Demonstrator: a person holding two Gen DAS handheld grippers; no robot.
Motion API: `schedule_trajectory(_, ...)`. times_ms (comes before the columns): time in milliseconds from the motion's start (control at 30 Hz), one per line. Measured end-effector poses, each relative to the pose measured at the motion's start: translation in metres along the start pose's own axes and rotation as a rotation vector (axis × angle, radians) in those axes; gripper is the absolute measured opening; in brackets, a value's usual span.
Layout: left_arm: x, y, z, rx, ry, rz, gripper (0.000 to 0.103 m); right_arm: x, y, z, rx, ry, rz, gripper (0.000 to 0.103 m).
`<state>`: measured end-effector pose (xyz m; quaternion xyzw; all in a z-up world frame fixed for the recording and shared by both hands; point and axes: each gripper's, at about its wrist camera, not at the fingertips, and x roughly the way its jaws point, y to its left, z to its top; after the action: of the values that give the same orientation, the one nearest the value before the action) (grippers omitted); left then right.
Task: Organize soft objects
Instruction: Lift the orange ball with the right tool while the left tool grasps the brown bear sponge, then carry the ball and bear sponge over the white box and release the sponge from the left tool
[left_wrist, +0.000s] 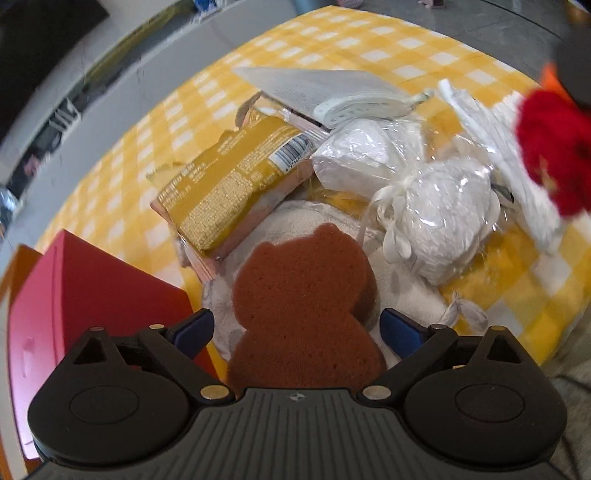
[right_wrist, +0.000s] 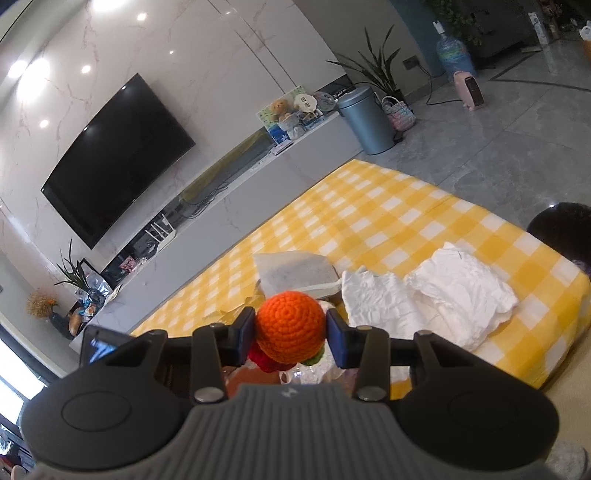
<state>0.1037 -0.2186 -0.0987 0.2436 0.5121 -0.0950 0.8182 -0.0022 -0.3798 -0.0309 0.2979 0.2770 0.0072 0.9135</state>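
Observation:
In the left wrist view my left gripper (left_wrist: 297, 328) is shut on a brown bear-shaped sponge (left_wrist: 303, 306), its blue pads (left_wrist: 194, 330) pressing both sides, above a white plush item (left_wrist: 406, 291) on the yellow checked cloth (left_wrist: 332, 40). Beyond lie a gold snack packet (left_wrist: 229, 184), two clear-wrapped white bundles (left_wrist: 439, 218) and white cloths (left_wrist: 506, 162). In the right wrist view my right gripper (right_wrist: 291, 334) is shut on an orange crocheted ball (right_wrist: 290, 326) with red and green crochet beneath. That toy shows red at the right edge of the left wrist view (left_wrist: 554, 155).
A red box (left_wrist: 74, 295) stands at the left of the table. A white sheet and a white oval gadget (left_wrist: 354, 105) lie behind the packet. Crumpled white cloths (right_wrist: 443, 295) lie on the cloth. A TV (right_wrist: 118, 158), a grey bin (right_wrist: 365, 118) and tiled floor lie beyond.

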Motion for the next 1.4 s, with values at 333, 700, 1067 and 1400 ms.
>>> schedule_trajectory(333, -0.012, 0.013, -0.01, -0.029, -0.038, -0.137, 0.079, 0.001, -0.003, 0.001, 0.014, -0.001, 0.001, 0.041)
schedule_trajectory(700, -0.068, 0.019, -0.023, 0.051, -0.225, -0.039, 0.079, 0.0, -0.004, 0.001, 0.011, -0.001, -0.01, 0.041)
schedule_trajectory(1067, -0.106, 0.085, -0.049, -0.157, -0.275, -0.215, 0.079, 0.003, 0.001, -0.001, -0.008, 0.019, -0.022, 0.041)
schedule_trajectory(1400, -0.142, 0.121, -0.079, -0.272, -0.39, -0.33, 0.079, 0.005, 0.01, -0.003, -0.054, 0.03, -0.046, 0.041)
